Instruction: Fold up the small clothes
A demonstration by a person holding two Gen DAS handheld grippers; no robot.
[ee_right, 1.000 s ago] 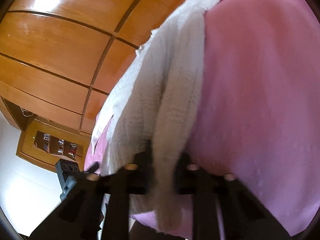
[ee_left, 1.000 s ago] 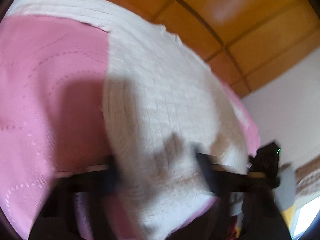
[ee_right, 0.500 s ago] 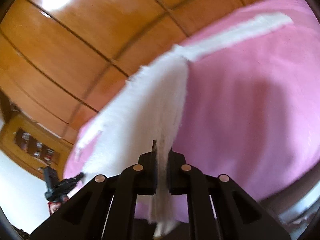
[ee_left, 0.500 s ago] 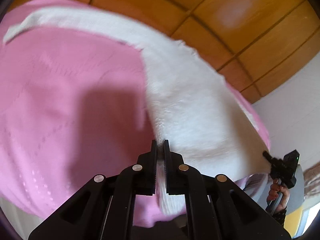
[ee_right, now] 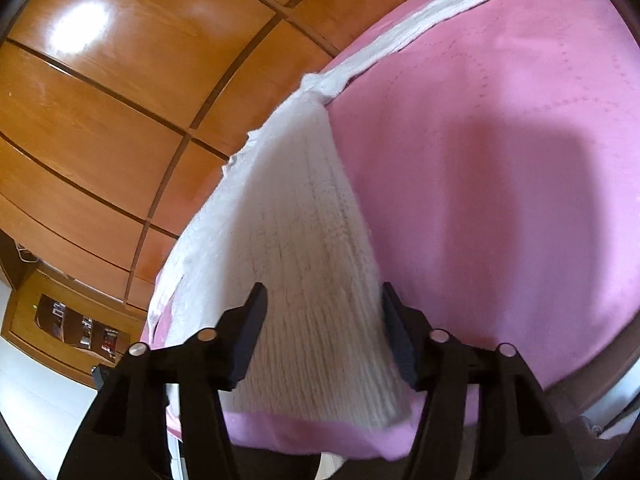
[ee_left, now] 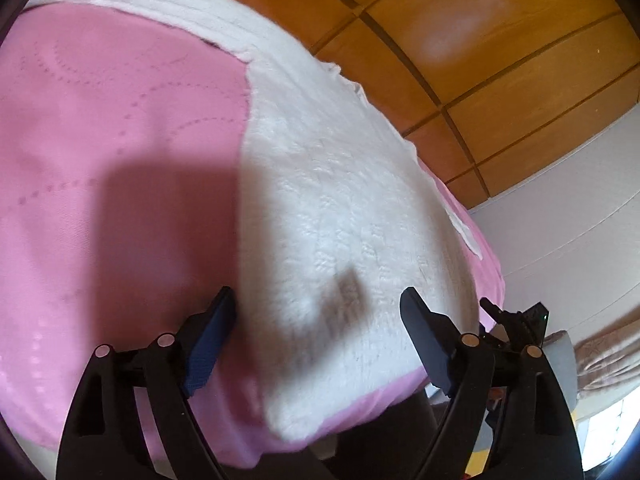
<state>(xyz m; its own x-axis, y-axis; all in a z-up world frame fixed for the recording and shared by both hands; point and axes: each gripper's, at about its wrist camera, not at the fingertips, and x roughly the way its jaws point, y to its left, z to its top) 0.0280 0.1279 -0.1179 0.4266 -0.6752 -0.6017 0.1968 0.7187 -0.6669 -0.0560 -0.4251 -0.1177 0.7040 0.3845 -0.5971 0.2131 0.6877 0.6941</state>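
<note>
We have the white knitted garment (ee_left: pixel 340 216) lying on the pink bed (ee_left: pixel 100 140), folded into a long panel near the bed's front edge, with a narrow strip, perhaps a sleeve, trailing off along the far side. Our left gripper (ee_left: pixel 316 320) has just sprung wide open and our right gripper (ee_right: pixel 322 332) has just been opening to a moderate gap; the cloth lies between each pair of jaws but neither holds it. We judge one fold laid down, with the trailing strip and a crosswise fold left.
</note>
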